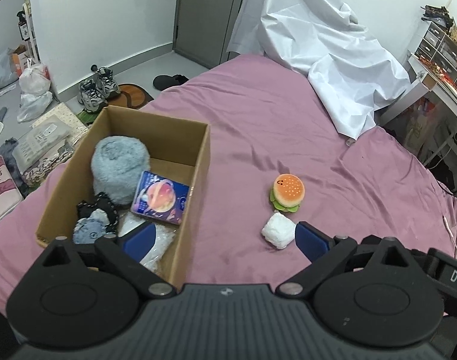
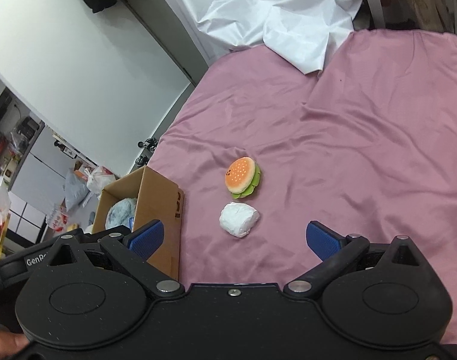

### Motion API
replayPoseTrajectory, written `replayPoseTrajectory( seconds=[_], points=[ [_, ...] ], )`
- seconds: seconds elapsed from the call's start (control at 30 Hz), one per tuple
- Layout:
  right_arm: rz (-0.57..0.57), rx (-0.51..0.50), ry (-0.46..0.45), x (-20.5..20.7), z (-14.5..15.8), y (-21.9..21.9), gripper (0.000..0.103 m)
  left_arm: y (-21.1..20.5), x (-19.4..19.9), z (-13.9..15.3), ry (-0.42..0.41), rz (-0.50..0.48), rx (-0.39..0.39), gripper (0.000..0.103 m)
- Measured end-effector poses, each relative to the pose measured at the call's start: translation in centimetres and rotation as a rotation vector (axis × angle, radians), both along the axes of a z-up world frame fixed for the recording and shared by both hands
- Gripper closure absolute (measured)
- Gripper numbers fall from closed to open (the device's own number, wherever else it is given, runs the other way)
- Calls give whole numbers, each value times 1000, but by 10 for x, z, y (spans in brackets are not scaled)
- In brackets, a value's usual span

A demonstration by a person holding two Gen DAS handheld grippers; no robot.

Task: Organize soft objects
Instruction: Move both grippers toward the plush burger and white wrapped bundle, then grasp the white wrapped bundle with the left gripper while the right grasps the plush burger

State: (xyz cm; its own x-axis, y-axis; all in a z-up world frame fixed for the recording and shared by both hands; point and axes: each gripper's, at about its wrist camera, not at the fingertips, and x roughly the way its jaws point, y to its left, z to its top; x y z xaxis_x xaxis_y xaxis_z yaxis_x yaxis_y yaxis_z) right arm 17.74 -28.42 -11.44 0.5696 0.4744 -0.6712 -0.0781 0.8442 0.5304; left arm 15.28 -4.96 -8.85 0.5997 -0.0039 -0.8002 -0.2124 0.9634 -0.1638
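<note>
— So, nearest first: how do the grippers stand?

— Both are empty, held above the pink sheet (image 2: 363,138). The left gripper (image 1: 225,237) has its blue fingers (image 1: 311,240) spread wide; its left one hangs over the near end of the box (image 1: 202,162), its right one sits just beside the white bundle (image 1: 278,229). The right gripper (image 2: 242,237) is spread just as wide, with the bundle (image 2: 239,219) showing in the gap ahead of it, untouched. A fingertip shows at the near left corner of the right wrist view.

— And the soft things?

— Two lie loose on the sheet: the bundle, and just beyond it the burger plush (image 1: 287,192), close to it; whether they touch I cannot tell. Both lie right of the box.

— What is in the box?

— At the near end, crinkled clear plastic (image 1: 156,240), and left of it a small grey plush (image 1: 88,228) with black lace (image 1: 103,207) around it. Farther in, a purple packet (image 1: 160,198) leans against a fluffy blue roll (image 1: 118,169). The far end is bare cardboard.

— Beyond that?

— A crumpled white cloth (image 1: 321,48) covers the bed's far end. On the floor to the far left are sneakers (image 1: 97,88), plastic bags (image 1: 34,90) and flat packages (image 1: 45,138). A shelf unit (image 1: 438,45) stands at the far right.
</note>
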Motion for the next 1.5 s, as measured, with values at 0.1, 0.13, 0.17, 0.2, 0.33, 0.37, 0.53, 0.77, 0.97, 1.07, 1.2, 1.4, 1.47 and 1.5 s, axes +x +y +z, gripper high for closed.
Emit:
replayPoseTrajectory(
  seconds=[0.1, 0.13, 0.17, 0.2, 0.33, 0.37, 0.53, 0.77, 0.97, 1.07, 1.2, 1.4, 1.47, 1.5],
  points=[
    [-9, 32, 24, 7, -6, -2, 2, -5, 7, -7, 14, -10, -5, 9],
    [-14, 39, 30, 9, -8, -3, 2, -7, 11, -11, 24, -15, -8, 10],
    [-22, 46, 35, 12, -10, -4, 2, -9, 13, -13, 30, -17, -9, 10],
    [-30, 52, 37, 14, -11, -6, 2, -11, 15, -16, 36, -20, -7, 10],
    [-61, 66, 46, 21, -16, -10, 4, -19, 24, -27, 56, -33, -2, 10],
    [-64, 74, 50, 23, -17, -11, 5, -21, 26, -30, 62, -35, -4, 10],
    [-59, 100, 67, 32, -25, -15, 6, -31, 36, -44, 94, -47, -14, 15],
    [-65, 123, 94, 44, -37, -19, 7, -47, 47, -63, 127, -63, -12, 17],
    [-59, 122, 108, 52, -44, -21, 10, -58, 57, -78, 159, -65, -11, 17],
    [-52, 98, 129, 59, -50, -19, 13, -63, 60, -83, 165, -66, -8, 18],
    [-38, 106, 145, 63, -55, -18, 15, -69, 66, -90, 163, -59, 12, 18],
    [-28, 89, 162, 72, -62, -16, 17, -75, 78, -105, 180, -50, 40, 20],
    [-19, 87, 171, 74, -65, -14, 18, -75, 82, -110, 191, -48, 37, 26],
    [-17, 88, 175, 74, -66, -14, 19, -74, 84, -112, 194, -45, 27, 32]
  ],
)
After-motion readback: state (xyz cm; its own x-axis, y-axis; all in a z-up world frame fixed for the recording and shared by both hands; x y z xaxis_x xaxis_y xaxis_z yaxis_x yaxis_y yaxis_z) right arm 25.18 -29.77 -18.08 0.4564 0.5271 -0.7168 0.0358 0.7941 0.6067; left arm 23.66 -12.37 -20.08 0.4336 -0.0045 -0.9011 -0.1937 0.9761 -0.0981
